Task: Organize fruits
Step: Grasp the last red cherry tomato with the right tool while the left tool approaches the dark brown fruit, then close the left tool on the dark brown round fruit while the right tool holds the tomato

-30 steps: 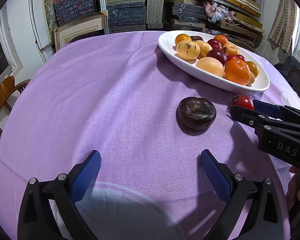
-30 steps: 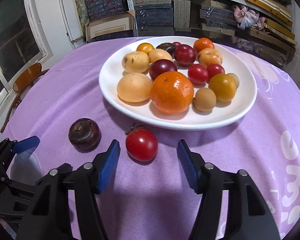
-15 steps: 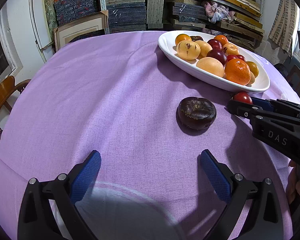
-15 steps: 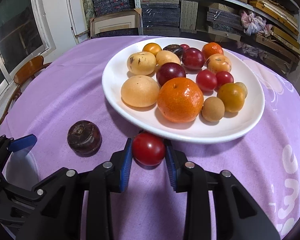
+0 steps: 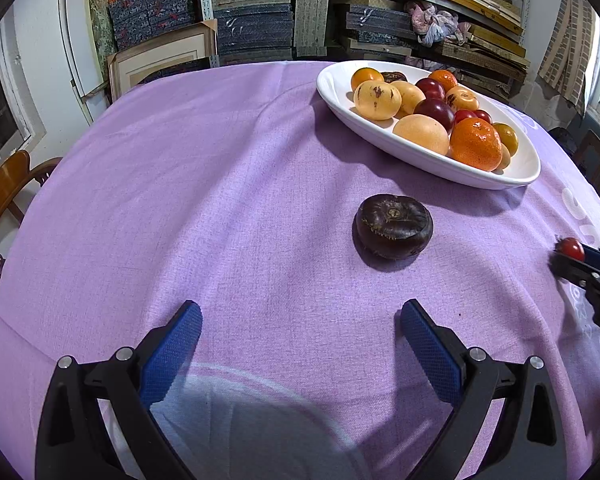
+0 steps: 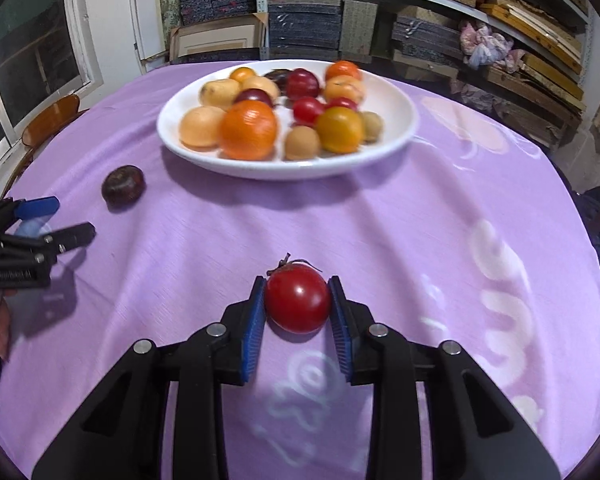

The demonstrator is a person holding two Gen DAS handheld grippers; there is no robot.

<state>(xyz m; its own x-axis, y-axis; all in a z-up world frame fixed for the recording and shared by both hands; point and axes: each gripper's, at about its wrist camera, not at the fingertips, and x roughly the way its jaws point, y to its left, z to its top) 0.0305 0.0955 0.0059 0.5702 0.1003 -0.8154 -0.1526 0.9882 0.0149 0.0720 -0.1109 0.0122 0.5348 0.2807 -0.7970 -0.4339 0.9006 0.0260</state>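
My right gripper is shut on a red tomato, both blue pads pressed to its sides, held over the purple cloth well back from the plate. The same tomato shows at the right edge of the left wrist view, in the right gripper. A white oval plate holds several fruits: oranges, plums, yellow and tan ones. A dark brown-purple fruit lies on the cloth in front of the plate. My left gripper stands open and empty, short of the dark fruit.
A round table under a purple cloth fills both views. Shelves stacked with boxes and frames stand behind it. A wooden chair stands at the left. A clear round lid or dish lies beneath the left gripper.
The right gripper closed on the red tomato beside the plate, then carried it back and to the right, away from the plate. The left gripper stayed still.
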